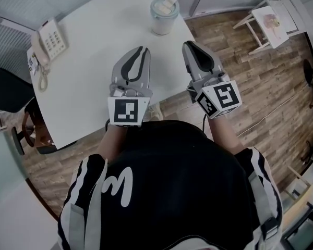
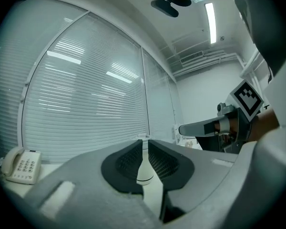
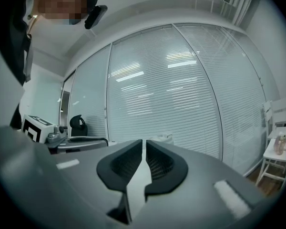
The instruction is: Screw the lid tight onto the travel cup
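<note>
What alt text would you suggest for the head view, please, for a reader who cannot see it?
Seen from above, a person holds the left gripper and the right gripper, both shut and empty, at a white table, short of a pale travel cup with its lid on. A telephone sits at the table's left end.

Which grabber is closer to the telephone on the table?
Left. The left gripper hangs over the table, on the side where the telephone sits. The right gripper is farther away, on the far side of the left one.
</note>
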### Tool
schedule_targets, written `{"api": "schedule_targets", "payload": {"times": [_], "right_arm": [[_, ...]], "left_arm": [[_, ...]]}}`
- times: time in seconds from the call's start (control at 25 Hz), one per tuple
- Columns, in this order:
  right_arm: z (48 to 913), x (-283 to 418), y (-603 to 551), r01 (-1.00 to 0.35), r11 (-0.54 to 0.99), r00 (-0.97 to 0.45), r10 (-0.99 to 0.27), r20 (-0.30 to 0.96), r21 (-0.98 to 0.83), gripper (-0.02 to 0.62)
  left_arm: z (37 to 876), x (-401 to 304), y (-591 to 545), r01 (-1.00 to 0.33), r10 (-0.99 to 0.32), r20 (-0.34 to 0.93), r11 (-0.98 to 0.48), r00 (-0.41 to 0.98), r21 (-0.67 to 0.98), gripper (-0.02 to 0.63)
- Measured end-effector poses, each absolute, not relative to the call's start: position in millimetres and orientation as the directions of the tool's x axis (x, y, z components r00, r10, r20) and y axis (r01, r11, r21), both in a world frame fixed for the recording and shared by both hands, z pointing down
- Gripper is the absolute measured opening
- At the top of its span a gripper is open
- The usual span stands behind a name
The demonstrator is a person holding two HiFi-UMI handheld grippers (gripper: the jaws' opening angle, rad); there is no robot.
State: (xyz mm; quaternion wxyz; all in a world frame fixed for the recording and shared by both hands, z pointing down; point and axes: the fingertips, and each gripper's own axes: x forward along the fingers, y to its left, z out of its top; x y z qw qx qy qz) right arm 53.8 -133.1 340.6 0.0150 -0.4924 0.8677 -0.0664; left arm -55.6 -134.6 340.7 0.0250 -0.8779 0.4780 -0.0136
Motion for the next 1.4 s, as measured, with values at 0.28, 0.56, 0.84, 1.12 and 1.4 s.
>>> {"api": "schedule_targets", "payload": {"times": [0.28,0.56,0.84,1.12,1.4], "right_arm": [[338,62,-114,-0.846,0.519,-0.526,-0.85,0.03,-0.122,-0.003],[334,65,-100,-0.84,0.532,-0.537,-0.844,0.02,-0.103,-0.005],[330,67,-88,-0.842,0.532,-0.535,-0.845,0.009,-0.092,-0.005],[333,69,-77,-0.842,0.531,-0.534,-0.845,0.013,-0.097,-0.005],[328,69,-70,-0.839,0.537,-0.54,-0.842,0.008,-0.086,-0.005]], "left_arm": [[341,-45,-118,-0.844,-0.846,0.013,-0.533,0.533,-0.062,0.029],[339,-38,-102,-0.849,-0.851,0.009,-0.526,0.526,-0.05,0.02],[337,-36,-91,-0.855,-0.856,0.0,-0.516,0.517,-0.052,0.011],[338,-33,-81,-0.858,-0.859,-0.001,-0.511,0.512,-0.046,0.008],[333,-31,-75,-0.86,-0.86,-0.015,-0.509,0.51,-0.046,0.006]]}}
